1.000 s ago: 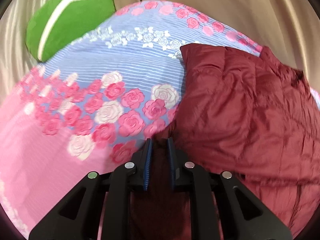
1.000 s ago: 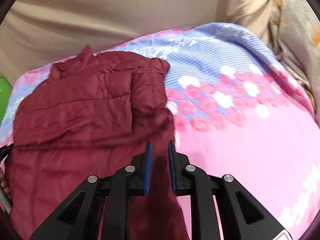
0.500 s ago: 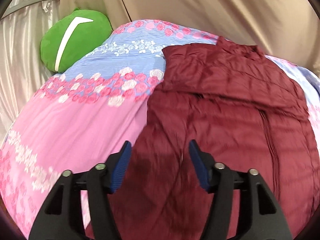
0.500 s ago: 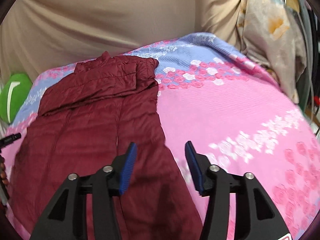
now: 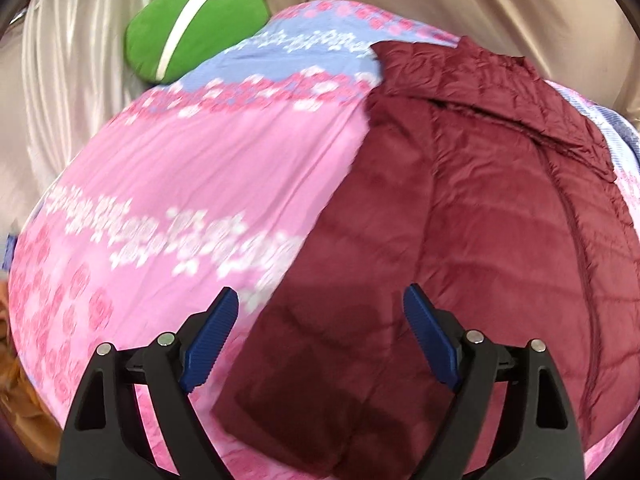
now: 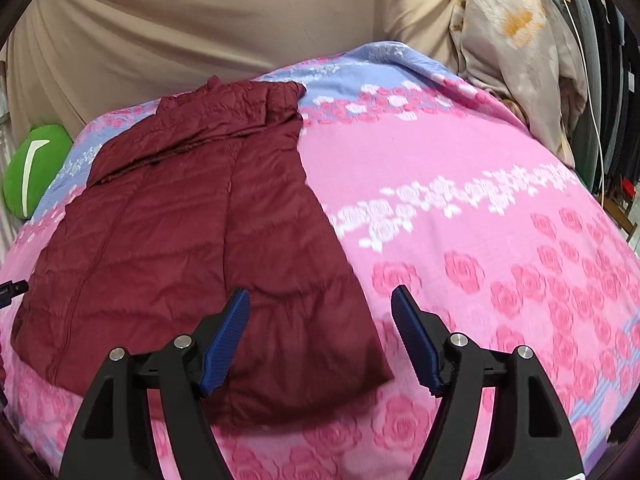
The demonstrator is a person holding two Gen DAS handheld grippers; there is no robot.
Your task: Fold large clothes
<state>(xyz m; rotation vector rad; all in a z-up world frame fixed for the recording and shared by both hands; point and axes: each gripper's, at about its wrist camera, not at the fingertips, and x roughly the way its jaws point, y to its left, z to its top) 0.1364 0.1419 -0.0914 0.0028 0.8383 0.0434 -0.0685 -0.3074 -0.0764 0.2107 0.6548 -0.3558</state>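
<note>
Across the centre of both frames the maroon jacket (image 5: 480, 220) now lies released on the pink bedspread (image 6: 460, 180) (sleeves folded in), left gripper (image 5: 320, 332) and right gripper (image 6: 320, 336) opening empty above its hem, ready for the next fold.

left claw (image 5: 320, 322): released jacket (image 5: 460, 220), opening | right claw (image 6: 320, 320): same, opening | both apparently pulled back

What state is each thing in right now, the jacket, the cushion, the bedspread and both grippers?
Dark red quilted puffer jacket: lying flat, top folded over, not gripped.
Round green cushion: at the bed's far corner.
Pink and blue floral bedspread: spread out.
Left gripper: jaws opening, empty.
Right gripper: jaws opening, empty.
</note>
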